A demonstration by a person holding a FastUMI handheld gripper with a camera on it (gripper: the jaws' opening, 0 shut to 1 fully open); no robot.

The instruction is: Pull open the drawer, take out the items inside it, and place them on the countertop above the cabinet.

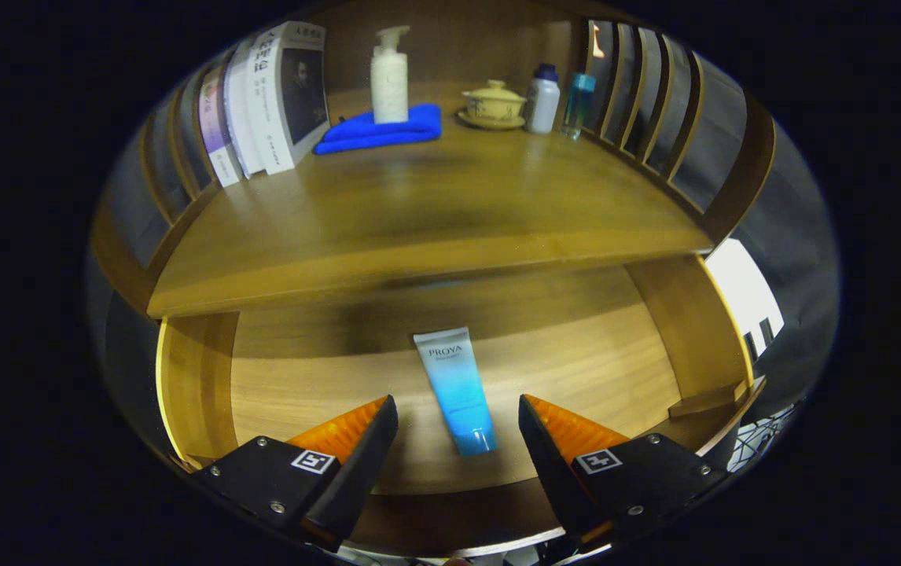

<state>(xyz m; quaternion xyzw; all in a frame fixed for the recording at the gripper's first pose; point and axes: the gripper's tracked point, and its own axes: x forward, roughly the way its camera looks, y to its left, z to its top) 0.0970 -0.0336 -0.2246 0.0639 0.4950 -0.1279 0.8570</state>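
Observation:
The drawer (576, 369) of the wooden cabinet stands pulled open below the countertop (419, 212). A blue and white tube (457, 389) lies flat on the drawer's floor, cap end toward me. My gripper (458, 413) hovers above the drawer, open, its two fingers (364, 440) spread to either side of the tube's near end without touching it. Nothing is held between them.
On the countertop stand several books (270, 102) at the back left, a white pump bottle (389, 75) on a folded blue cloth (380, 130), a lidded yellow cup (494, 102), a white bottle (543, 98) and a teal bottle (578, 102). Slatted rails (655, 118) border the counter.

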